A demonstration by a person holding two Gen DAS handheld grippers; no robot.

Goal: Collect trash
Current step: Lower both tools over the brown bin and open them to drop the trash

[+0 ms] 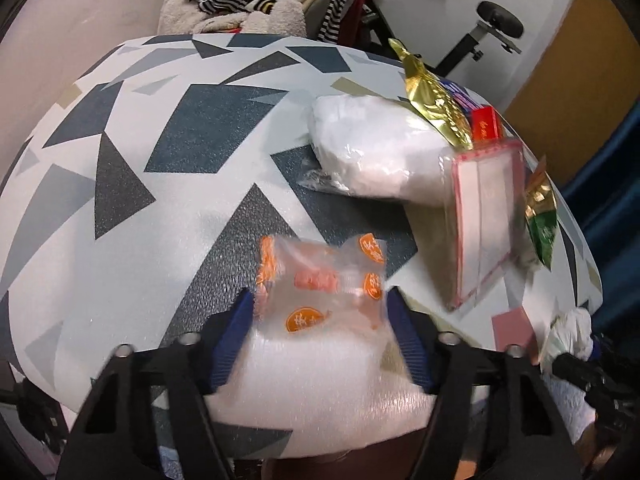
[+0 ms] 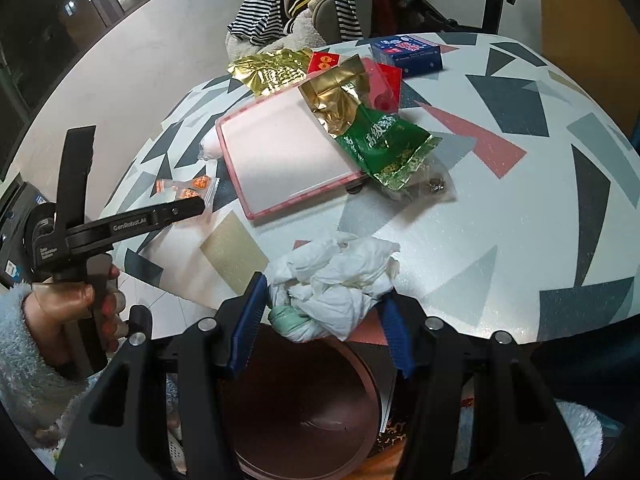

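My left gripper (image 1: 320, 304) is shut on a clear plastic wrapper with orange marks (image 1: 320, 280), held just above the patterned table (image 1: 160, 160). It also shows in the right wrist view (image 2: 188, 190), with the left gripper (image 2: 192, 206) at the table's left edge. My right gripper (image 2: 324, 300) is shut on a crumpled white tissue wad (image 2: 336, 276) at the table's near edge, above a brown bin (image 2: 304, 400). The tissue also shows in the left wrist view (image 1: 572, 332).
On the table lie a pink-rimmed packet (image 2: 280, 152), a green and gold wrapper (image 2: 376, 140), a gold foil wrapper (image 2: 268, 68), a blue box (image 2: 408, 52), red packets (image 2: 384, 84) and a white bagged bundle (image 1: 372, 152). A chair piled with clothes (image 2: 304, 0) stands behind.
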